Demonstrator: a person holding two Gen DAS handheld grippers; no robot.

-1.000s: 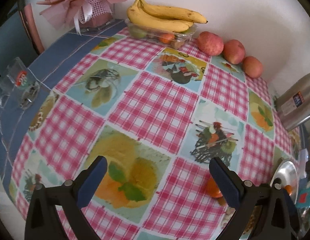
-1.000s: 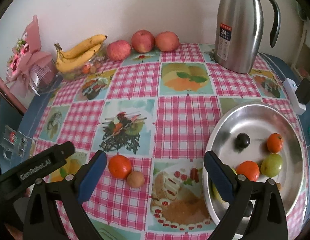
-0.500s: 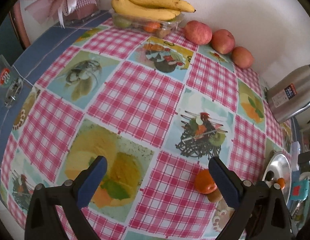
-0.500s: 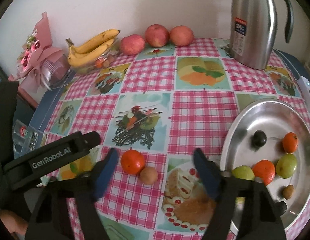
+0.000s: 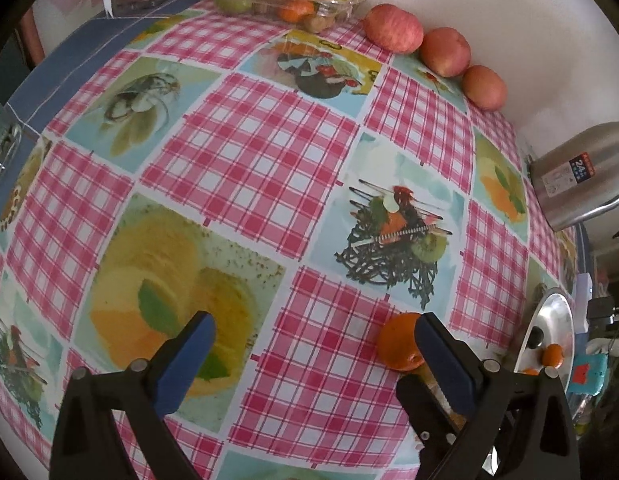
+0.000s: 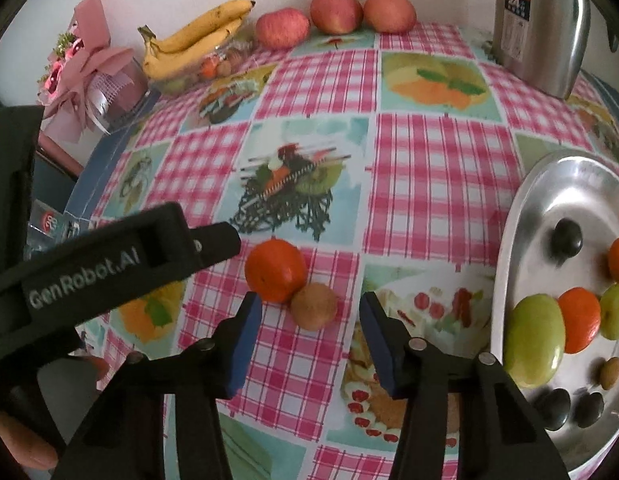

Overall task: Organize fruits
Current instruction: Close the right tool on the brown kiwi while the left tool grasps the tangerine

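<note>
1. Right wrist view: the right gripper has just been closing, its blue pads either side of a small brown round fruit, not yet pressing it.
2. That fruit touches a round orange tangerine on the pink checked tablecloth, left of the oval steel tray.
3. Left gripper gapes wide, empty.

Fruit count on the table

Three apples at 12 o'clock, three bananas, one steel tray, one kettle.
</note>
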